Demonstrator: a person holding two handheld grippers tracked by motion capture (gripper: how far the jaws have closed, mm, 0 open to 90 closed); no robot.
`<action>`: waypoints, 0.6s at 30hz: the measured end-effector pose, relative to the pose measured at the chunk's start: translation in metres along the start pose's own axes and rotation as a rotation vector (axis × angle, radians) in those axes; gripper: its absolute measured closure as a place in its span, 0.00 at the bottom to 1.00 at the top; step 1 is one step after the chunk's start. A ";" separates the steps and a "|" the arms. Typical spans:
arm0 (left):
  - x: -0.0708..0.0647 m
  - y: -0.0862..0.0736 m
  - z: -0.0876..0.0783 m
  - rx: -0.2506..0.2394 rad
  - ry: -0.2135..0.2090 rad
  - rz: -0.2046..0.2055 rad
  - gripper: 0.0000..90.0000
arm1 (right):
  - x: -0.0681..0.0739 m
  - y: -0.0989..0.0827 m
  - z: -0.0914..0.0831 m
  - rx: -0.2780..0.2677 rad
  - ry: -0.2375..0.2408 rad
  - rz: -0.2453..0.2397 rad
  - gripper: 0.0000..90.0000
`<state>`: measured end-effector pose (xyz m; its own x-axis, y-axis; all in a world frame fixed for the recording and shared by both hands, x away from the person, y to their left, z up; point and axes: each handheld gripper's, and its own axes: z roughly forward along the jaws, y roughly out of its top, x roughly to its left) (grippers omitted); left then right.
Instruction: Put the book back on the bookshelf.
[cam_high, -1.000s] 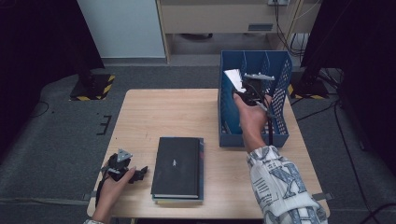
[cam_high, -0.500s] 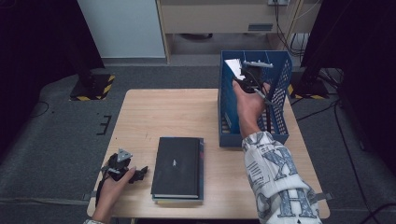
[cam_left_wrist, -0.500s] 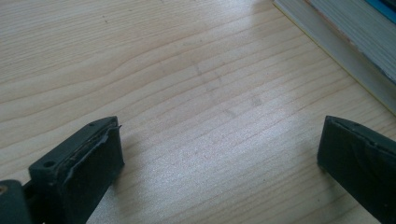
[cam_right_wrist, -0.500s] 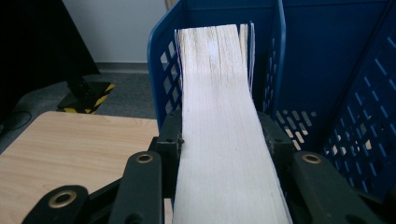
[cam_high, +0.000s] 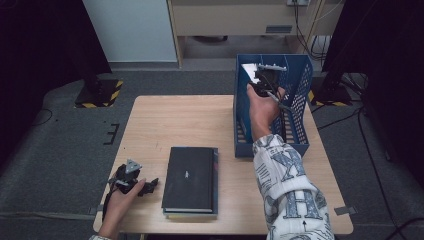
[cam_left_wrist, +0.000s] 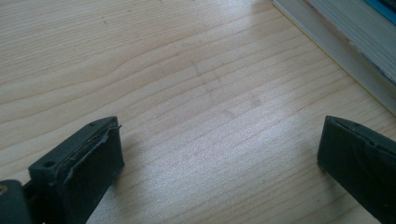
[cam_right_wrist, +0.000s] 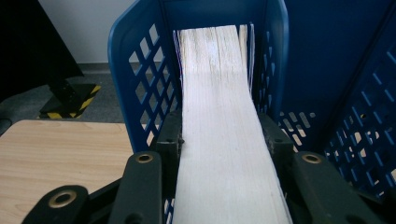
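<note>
Your right fingers (cam_right_wrist: 168, 140) are clamped on a book (cam_right_wrist: 224, 140), one pad on each cover, its pale page edges running straight up between them. The book stands on edge inside the blue file basket (cam_high: 300, 90), in the compartment against the basket's left wall as the right gripper view shows it, its far end close to the back wall. In the high view your right gripper (cam_high: 265, 82) sits over the far part of that basket, with your hand and patterned sleeve (cam_high: 290, 195) reaching up to it from the near edge of the worktop (cam_high: 175, 120). The basket stands on the right side of the worktop, its far end past the back edge.

Your left fingers (cam_left_wrist: 93, 149) stand wide apart with nothing between them but bare wood. They rest low over the worktop, and the page edges of a black book (cam_left_wrist: 345, 46) lie just beyond the right-hand one. From above, your left gripper (cam_high: 131, 180) is at the near left corner of the worktop, just beside that black book (cam_high: 191, 177), which lies flat on top of another book, well apart from the basket.
</note>
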<state>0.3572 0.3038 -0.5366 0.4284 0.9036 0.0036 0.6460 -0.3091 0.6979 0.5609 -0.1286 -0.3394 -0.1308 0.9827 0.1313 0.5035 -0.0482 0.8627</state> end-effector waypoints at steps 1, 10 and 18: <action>0.000 0.000 0.000 0.000 0.000 0.000 0.00 | 0.000 0.000 0.000 -0.002 -0.001 -0.001 0.67; 0.000 0.000 0.000 -0.002 0.000 0.000 0.00 | 0.009 -0.008 0.000 -0.017 0.001 -0.003 0.67; 0.000 0.000 0.000 -0.001 0.000 -0.001 0.00 | 0.014 -0.015 -0.004 -0.029 0.001 -0.012 0.65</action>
<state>0.3575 0.3034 -0.5367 0.4280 0.9038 0.0033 0.6453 -0.3082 0.6990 0.5478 -0.1146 -0.3485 -0.1374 0.9831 0.1208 0.4764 -0.0413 0.8782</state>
